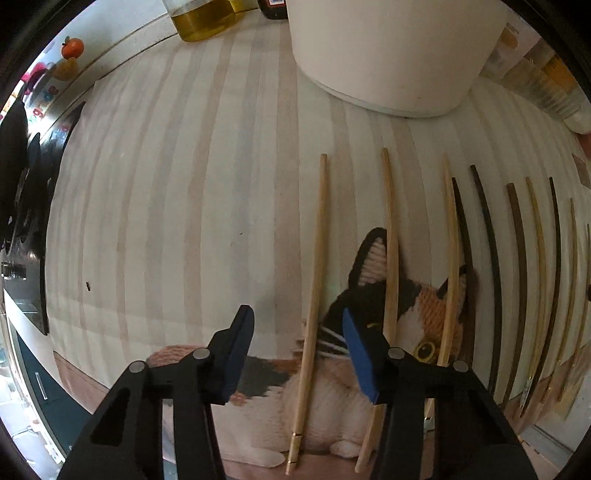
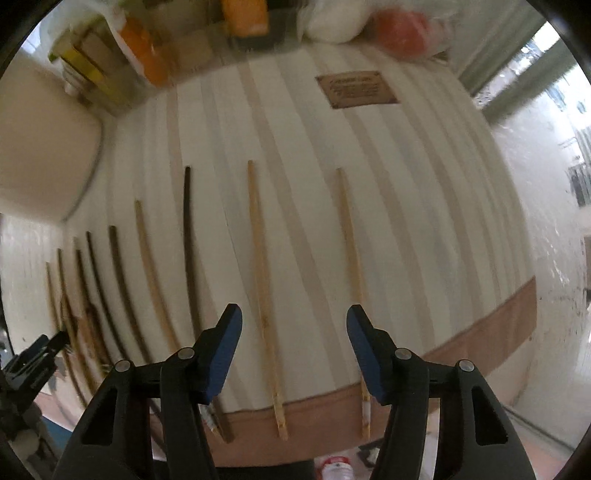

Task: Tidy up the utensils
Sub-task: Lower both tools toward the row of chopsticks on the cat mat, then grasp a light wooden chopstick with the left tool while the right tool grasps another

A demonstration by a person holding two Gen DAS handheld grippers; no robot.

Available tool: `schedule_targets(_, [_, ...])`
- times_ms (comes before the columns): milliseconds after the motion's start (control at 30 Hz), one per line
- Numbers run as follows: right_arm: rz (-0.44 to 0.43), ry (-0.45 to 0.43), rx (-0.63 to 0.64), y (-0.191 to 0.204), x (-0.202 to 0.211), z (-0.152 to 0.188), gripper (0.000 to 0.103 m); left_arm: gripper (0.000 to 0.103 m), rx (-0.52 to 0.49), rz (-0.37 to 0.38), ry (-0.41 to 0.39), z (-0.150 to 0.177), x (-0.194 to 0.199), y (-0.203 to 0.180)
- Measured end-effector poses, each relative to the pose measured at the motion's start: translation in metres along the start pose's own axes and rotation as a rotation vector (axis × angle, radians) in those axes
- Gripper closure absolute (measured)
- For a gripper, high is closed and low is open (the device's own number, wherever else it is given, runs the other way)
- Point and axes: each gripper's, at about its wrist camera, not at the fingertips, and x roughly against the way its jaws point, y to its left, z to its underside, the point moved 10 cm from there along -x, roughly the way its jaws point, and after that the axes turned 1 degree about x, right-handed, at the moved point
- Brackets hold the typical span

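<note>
chopsticks [image 2: 258, 258] | pale and dark wood | single, side by side, apart | flat on striped cloth [image 2: 406, 221]

Both wrist views close above striped cloth [image 1: 192, 206], facing down, sharing chopsticks [image 2: 264, 295]

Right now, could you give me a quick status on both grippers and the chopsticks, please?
Left gripper open, straddling a light chopstick. Right gripper open over another chopstick. Neither gripped. Nothing in the way.

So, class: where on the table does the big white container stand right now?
In the left wrist view the white container stands at the far edge of the striped cloth, upper right, beyond the tips of the chopsticks, with a jar of yellow liquid to its left.
</note>
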Motion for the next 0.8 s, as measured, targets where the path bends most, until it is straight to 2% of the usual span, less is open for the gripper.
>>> schedule_targets(100, [0.007, 0.026, 0.025, 0.006, -0.014, -0.006, 0.047, 0.076, -0.002, 0.015, -0.007, 0.004, 0.003, -0.004])
schedule_targets(367, [0.011, 0.065, 0.052, 0.018, -0.038, -0.017, 0.053, 0.094, -0.003, 0.059, 0.002, 0.006, 0.006, -0.007])
schedule_targets(433, [0.011, 0.063, 0.058, 0.02, -0.039, -0.02, 0.057, 0.097, 0.002, 0.067, 0.005, 0.002, 0.006, -0.005])
schedule_targets(533, [0.0, 0.058, 0.066, 0.026, -0.038, -0.018, 0.076, 0.098, 0.026, 0.081, 0.014, -0.01, 0.012, -0.005])
schedule_targets(567, [0.001, 0.056, 0.068, 0.028, -0.038, -0.019, 0.089, 0.098, 0.04, 0.088, 0.016, -0.012, 0.013, -0.002])
schedule_targets(600, [0.003, 0.054, 0.07, 0.028, -0.04, -0.023, 0.095, 0.098, 0.062, 0.096, 0.018, -0.018, 0.012, 0.003])
schedule_targets(800, [-0.014, 0.049, 0.076, 0.034, -0.042, -0.027, 0.096, 0.098, 0.128, 0.12, 0.014, -0.051, 0.017, 0.034])
